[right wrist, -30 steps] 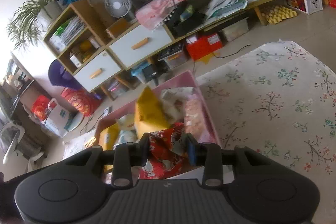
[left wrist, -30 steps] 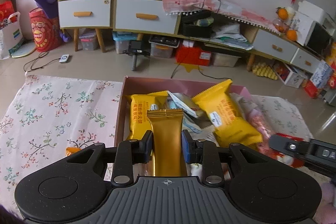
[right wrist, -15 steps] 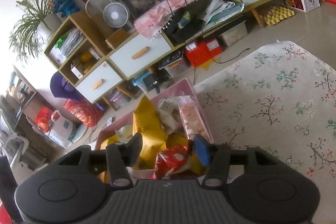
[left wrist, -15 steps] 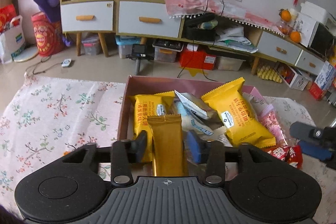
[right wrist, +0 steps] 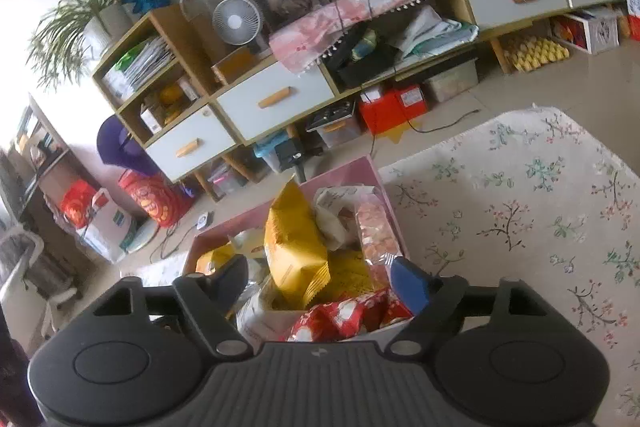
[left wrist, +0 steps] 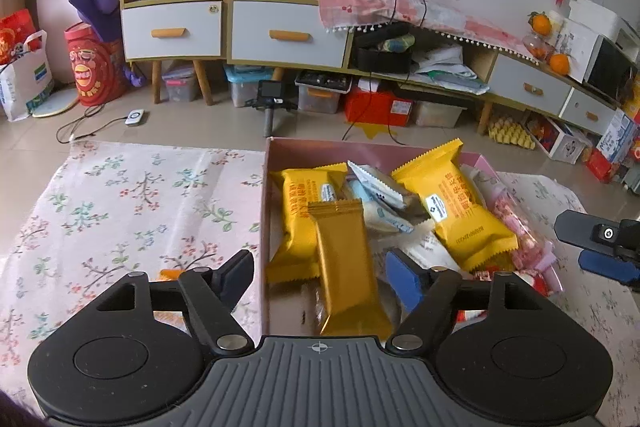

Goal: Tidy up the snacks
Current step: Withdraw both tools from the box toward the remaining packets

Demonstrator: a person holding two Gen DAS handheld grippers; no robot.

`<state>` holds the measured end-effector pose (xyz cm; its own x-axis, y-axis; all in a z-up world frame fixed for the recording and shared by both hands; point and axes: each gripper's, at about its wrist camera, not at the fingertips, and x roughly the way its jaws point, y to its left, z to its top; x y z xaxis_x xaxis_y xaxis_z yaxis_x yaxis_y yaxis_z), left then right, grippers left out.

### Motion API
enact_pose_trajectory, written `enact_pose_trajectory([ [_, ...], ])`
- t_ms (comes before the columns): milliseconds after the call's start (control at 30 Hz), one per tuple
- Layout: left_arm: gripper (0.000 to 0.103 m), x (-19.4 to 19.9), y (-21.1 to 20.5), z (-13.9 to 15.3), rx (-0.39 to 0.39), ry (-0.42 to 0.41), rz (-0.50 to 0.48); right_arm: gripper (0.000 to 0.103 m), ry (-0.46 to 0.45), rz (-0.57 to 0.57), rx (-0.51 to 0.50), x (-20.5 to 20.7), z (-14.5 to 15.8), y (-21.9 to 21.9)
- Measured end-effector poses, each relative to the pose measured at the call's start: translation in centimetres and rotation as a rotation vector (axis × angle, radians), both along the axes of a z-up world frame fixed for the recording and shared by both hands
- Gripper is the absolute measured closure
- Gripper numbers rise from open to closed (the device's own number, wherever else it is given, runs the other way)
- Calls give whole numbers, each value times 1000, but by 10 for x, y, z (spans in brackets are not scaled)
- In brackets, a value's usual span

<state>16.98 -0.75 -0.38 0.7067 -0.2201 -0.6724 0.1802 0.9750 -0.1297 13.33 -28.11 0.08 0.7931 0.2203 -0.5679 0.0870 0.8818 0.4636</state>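
Left wrist: left gripper (left wrist: 320, 277) jaws opening, gold bar (left wrist: 348, 267) lies between them untouched, resting in the pink box (left wrist: 360, 149) on the other packs. I'd finish opening, then lift clear so nothing drags; box wall sits under the left finger, bare cloth (left wrist: 132, 199) beyond. Right wrist: right gripper (right wrist: 324, 281) opening too, red pack (right wrist: 340, 315) loose atop the pile; open cloth to its right.

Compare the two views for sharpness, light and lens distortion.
Left wrist view: fairly sharp, evenly lit; the cabinet line bows with fisheye. Right wrist view: softer and tilted, the window side blown out white, the plant hazy.
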Motion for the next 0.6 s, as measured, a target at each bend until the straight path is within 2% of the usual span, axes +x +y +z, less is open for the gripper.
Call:
enact_pose_trajectory([
  [167, 21, -18, 12, 8, 7, 6, -8, 26, -1, 28, -39, -9, 7, 5],
  [300, 16, -32, 21, 10, 13, 16, -13, 25, 1, 45, -72, -18, 13, 9],
  [367, 14, -40, 25, 10, 19, 25, -15, 20, 0, 56, -91, -24, 14, 11],
  [600, 6, -66, 36, 5, 39, 55, -24, 17, 9, 94, -160, -44, 16, 20],
])
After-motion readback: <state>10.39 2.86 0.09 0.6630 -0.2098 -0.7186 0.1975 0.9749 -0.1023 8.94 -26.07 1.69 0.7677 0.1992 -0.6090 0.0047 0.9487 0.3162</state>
